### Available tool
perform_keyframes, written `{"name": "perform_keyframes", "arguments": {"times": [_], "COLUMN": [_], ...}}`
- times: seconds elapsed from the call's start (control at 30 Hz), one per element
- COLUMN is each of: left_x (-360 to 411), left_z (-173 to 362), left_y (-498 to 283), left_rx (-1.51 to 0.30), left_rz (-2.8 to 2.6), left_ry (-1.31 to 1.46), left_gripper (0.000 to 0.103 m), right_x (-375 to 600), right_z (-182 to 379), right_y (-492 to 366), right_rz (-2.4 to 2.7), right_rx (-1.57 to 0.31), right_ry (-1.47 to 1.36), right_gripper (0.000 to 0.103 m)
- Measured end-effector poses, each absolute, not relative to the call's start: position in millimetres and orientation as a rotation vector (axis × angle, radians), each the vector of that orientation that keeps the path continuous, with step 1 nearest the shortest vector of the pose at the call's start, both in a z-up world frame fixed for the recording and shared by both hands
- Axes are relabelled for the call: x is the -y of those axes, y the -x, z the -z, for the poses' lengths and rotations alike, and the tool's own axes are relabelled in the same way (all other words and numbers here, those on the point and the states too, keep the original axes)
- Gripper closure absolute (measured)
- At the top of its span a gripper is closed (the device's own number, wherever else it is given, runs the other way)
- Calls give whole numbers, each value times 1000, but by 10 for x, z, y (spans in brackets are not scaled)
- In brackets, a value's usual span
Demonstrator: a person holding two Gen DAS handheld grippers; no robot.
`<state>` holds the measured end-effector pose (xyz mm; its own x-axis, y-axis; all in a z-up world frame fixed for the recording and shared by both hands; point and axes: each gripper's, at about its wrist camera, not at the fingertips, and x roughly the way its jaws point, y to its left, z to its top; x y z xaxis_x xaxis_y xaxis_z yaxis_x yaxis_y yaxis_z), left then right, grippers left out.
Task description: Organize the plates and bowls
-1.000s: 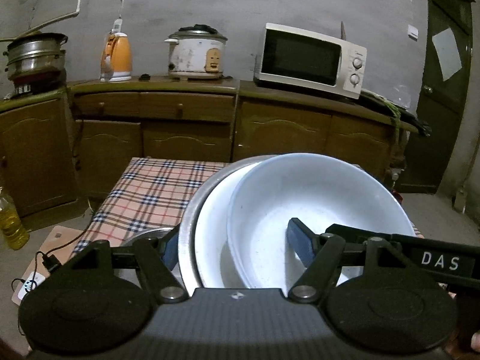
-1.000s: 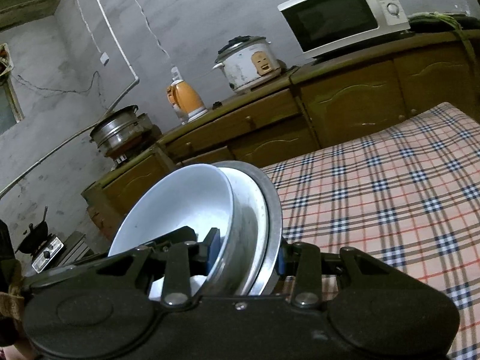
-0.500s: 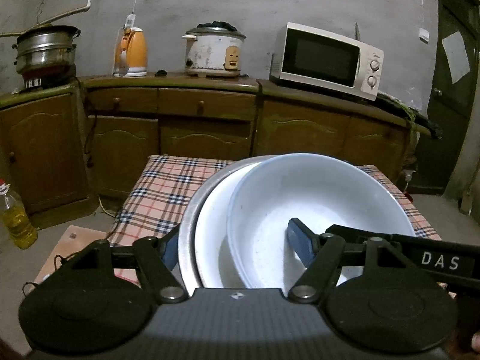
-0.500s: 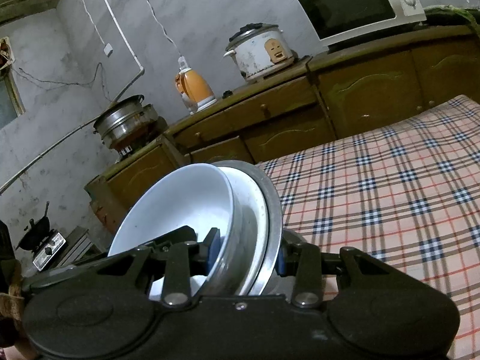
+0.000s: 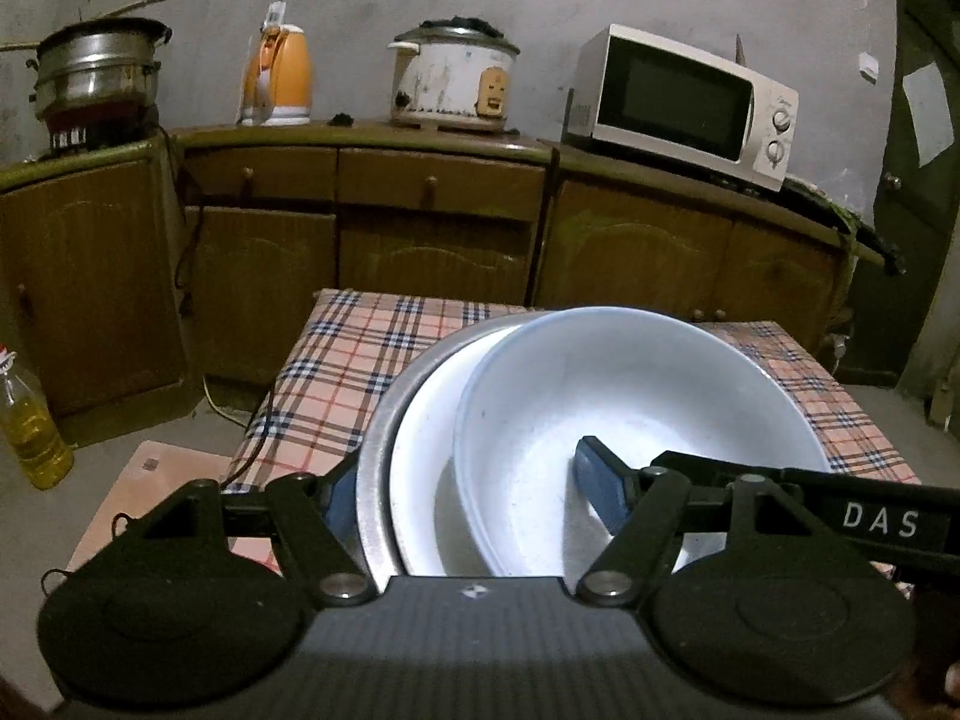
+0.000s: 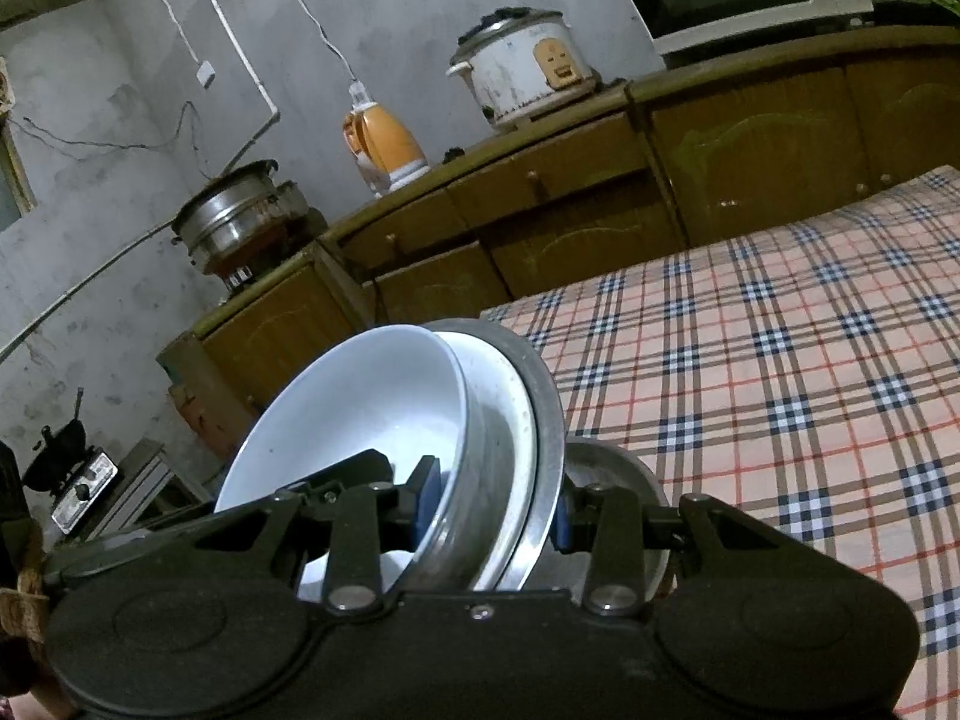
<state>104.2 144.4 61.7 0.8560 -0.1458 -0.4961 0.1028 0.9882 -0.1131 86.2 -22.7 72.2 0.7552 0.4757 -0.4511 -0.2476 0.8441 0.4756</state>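
Observation:
A stack of dishes hangs over the near left part of the checked table (image 5: 360, 348): a white bowl (image 5: 630, 396) in a white plate (image 5: 426, 432) in a steel plate (image 5: 375, 456). My left gripper (image 5: 474, 486) is shut on the stack, one pad inside the bowl and one outside the steel rim. My right gripper (image 6: 495, 507) clamps the same white bowl (image 6: 360, 396) and steel plate (image 6: 543, 396) from the other side. A rounded steel base (image 6: 612, 474) shows under the stack. The right gripper's black finger (image 5: 870, 519) reaches in from the right.
Wooden cabinets (image 5: 432, 240) run behind the table, bearing a microwave (image 5: 678, 102), a rice cooker (image 5: 453, 81), an orange kettle (image 5: 279, 75) and a steel steamer pot (image 5: 96, 72). An oil bottle (image 5: 27, 426) and cardboard (image 5: 162, 480) lie on the floor at left. The checked cloth (image 6: 780, 360) spreads to the right.
Both grippers carried the stack sideways and slightly lower; the counter appliances slid rightward in both views. Neither grip on the stack has changed.

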Motion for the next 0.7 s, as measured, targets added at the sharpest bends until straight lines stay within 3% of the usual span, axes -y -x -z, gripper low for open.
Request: {"name": "perform_keyframes", "arguments": {"times": [0.7], "left_x": [-1540], "left_z": [-26], "left_y": [-1460], "left_rx": [-583], "left_rz": [155], "left_ry": [71], "left_gripper": [30], "right_x": [111], "right_z": [28], "right_y": [-1282], "right_rz": [-344], "right_rx": [-677], "right_ry": [-443], "right_gripper": [57]}}
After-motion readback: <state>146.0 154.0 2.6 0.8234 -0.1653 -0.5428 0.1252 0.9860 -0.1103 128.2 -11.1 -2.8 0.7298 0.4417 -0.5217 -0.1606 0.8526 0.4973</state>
